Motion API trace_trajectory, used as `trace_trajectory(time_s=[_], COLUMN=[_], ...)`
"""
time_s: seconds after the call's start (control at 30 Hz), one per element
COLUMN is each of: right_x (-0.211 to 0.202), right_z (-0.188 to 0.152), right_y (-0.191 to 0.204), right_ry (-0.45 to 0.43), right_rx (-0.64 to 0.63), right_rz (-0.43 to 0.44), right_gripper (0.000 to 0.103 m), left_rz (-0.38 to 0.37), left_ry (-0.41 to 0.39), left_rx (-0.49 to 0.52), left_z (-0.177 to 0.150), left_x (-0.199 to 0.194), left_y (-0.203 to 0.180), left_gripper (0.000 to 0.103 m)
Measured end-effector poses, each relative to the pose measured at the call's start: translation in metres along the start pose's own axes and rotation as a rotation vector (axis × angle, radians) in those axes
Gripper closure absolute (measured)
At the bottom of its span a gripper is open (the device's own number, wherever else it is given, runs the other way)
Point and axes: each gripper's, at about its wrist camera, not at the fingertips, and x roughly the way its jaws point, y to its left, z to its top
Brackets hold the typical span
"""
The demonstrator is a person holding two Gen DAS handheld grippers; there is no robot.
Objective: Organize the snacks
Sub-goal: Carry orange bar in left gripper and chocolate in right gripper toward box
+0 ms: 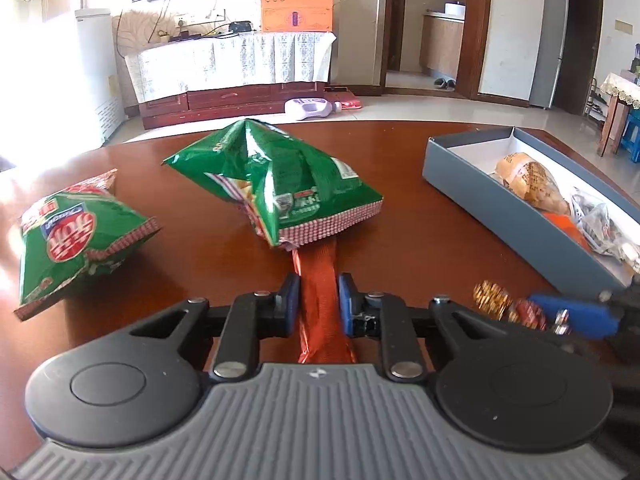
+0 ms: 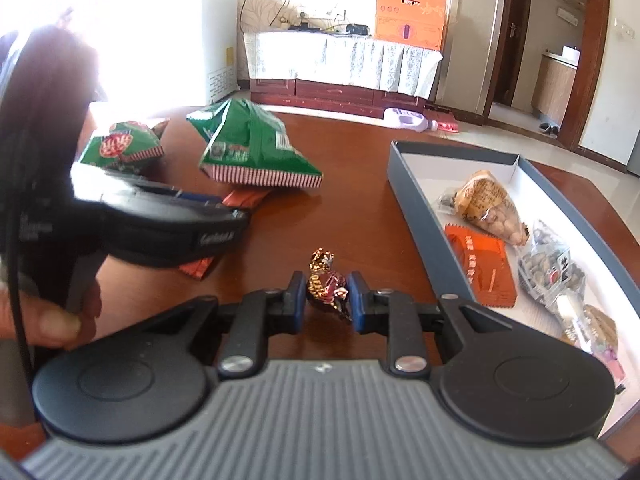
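Snacks, on wooden table [image 1: 420, 240]: orange-red foil packet [image 1: 320, 304] clamped in left gripper [image 1: 319, 304], far end under green chip bag [image 1: 276, 184]; wrapped candy [image 2: 328, 286] clamped in right gripper [image 2: 327, 294]; second green bag [image 1: 76, 240] at left; grey box [image 2: 416, 204] holding snack packets at right.

Table [image 1: 400, 216] polished reddish wood, glossy, reflective. Green chip bags [image 1: 276, 184] shiny crinkled foil-plastic. Red packet [image 1: 320, 304] metallic, creased foil. Candy [image 2: 329, 290] in glossy gold-brown foil wrap. Box [image 1: 496, 200] matt grey card, white paper inside. Left gripper [image 1: 319, 304] matt black plastic, blue rubbery pads, metal pins.
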Motion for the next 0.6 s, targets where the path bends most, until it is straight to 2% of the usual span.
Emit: trace_trajectory(time_s=[0.23,0.37,0.6], right_x=[-0.016,-0.025,-0.036], right_z=[0.010,0.017,0.026], right_y=[-0.003,-0.002,-0.007], right_ry=[-0.074,-0.127,-0.170], right_rx=[0.011,0.010,0.015], right_rz=[-0.012,-0.011,-0.019], right_gripper=[0.077,0.077,0.077], left_rz=[-0.007,0.013,-0.009], left_ry=[-0.033,-0.069,-0.116], left_rx=[0.006,0.051,0.095], left_z=[-0.011,-0.011,-0.006], left_x=[-0.019,-0.031,-0.049], left_y=[0.007,0.003,-0.011], left_gripper=[0.079,0.079,0.079])
